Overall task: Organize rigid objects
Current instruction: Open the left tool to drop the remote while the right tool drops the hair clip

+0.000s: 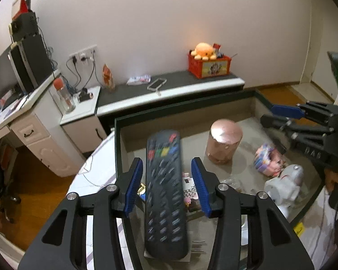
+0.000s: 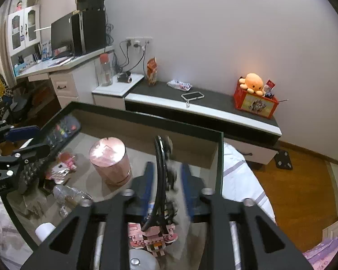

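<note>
A black remote control [image 1: 164, 191] lies lengthwise between my left gripper's [image 1: 166, 168] blue pads, which stand apart from its sides, so the gripper is open. It hovers over the dark-rimmed box [image 1: 182, 108]. My right gripper [image 2: 166, 175] is shut on a black hairbrush [image 2: 162, 180], held edge-up above the same box [image 2: 146, 117]. In the box are a pink cylinder [image 1: 224, 141] [image 2: 110, 159], a pink block figure [image 2: 153, 236], a white toy [image 1: 284, 184] and a colourful packet [image 1: 268, 159].
The box sits on a bed with a pale sheet [image 2: 243, 180]. Behind stand a low dark-topped cabinet [image 2: 214, 103] with a phone case [image 2: 192, 95] and a red crate with an orange plush [image 2: 254, 96], and a desk with computer [image 2: 78, 36].
</note>
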